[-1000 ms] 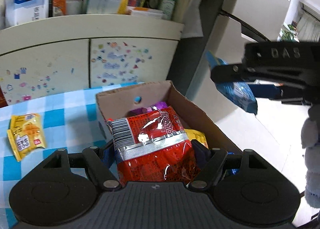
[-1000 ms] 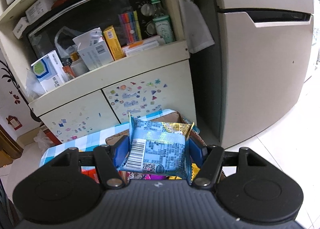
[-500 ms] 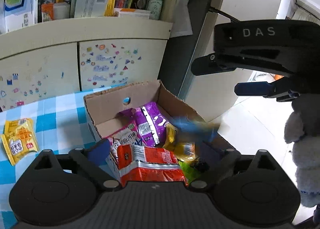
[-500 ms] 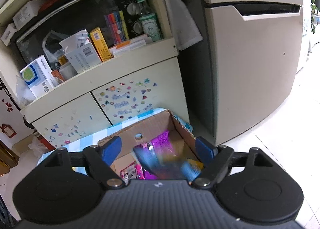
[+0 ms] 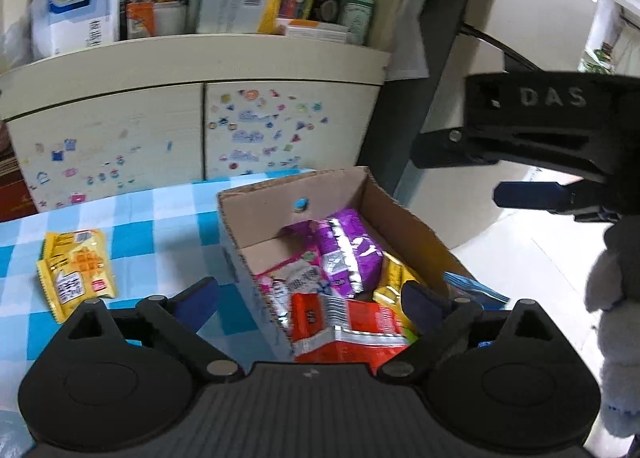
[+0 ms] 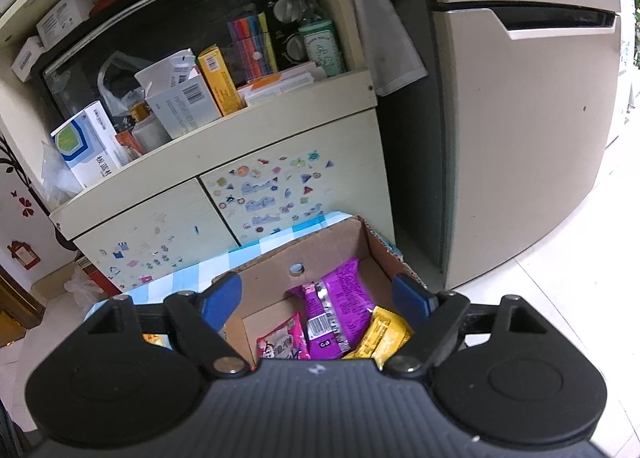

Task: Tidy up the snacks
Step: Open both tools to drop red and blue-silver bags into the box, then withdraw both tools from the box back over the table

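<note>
A cardboard box (image 5: 404, 218) stands on the blue checked tablecloth (image 5: 168, 226). Inside lie a purple packet (image 5: 348, 254), a pink-and-white packet (image 5: 296, 278), a yellow packet (image 5: 394, 278) and a red packet (image 5: 352, 330) at the near end. A blue packet (image 5: 476, 290) rests at the box's right rim. My left gripper (image 5: 308, 296) hangs open over the near end, its pads clear of the red packet. My right gripper (image 6: 316, 294) is open above the box (image 6: 332, 250) and holds nothing; the left wrist view shows it at upper right (image 5: 472, 174). A yellow snack (image 5: 76, 274) lies on the cloth to the left.
Behind the table stands a cream cupboard (image 6: 280, 194) with stickers, its shelf crowded with boxes and bottles before a microwave (image 6: 160, 38). A fridge (image 6: 520, 138) rises at the right over tiled floor. Something grey and fluffy (image 5: 616, 298) hangs at the right edge.
Both grippers have opened. The red packet dropped from the left gripper into the box, and the blue packet fell from the right gripper to the box's right side.
</note>
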The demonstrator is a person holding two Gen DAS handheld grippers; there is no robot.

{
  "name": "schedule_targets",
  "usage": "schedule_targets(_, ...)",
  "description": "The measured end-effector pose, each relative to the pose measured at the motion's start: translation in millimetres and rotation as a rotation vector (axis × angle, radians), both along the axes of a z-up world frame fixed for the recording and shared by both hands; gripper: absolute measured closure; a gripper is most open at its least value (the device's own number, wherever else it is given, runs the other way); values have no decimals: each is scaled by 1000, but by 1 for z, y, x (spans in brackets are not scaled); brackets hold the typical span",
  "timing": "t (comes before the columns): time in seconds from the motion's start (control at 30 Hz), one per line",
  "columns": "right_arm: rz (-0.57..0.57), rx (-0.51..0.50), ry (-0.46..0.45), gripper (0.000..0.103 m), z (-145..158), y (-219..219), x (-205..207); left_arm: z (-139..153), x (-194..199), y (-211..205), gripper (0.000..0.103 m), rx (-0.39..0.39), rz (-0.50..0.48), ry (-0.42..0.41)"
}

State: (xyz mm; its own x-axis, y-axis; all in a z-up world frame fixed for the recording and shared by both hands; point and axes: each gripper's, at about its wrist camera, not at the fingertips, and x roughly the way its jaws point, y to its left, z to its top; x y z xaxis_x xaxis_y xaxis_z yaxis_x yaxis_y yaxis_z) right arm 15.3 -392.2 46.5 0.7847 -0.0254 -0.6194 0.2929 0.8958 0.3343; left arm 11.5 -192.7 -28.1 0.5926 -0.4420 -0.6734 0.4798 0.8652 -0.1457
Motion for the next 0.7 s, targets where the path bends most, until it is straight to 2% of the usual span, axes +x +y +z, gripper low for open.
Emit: schedule_targets(0.7, 145, -28, 5, 20, -2, 57, 28, -1, 33, 66, 4, 47, 216, 33)
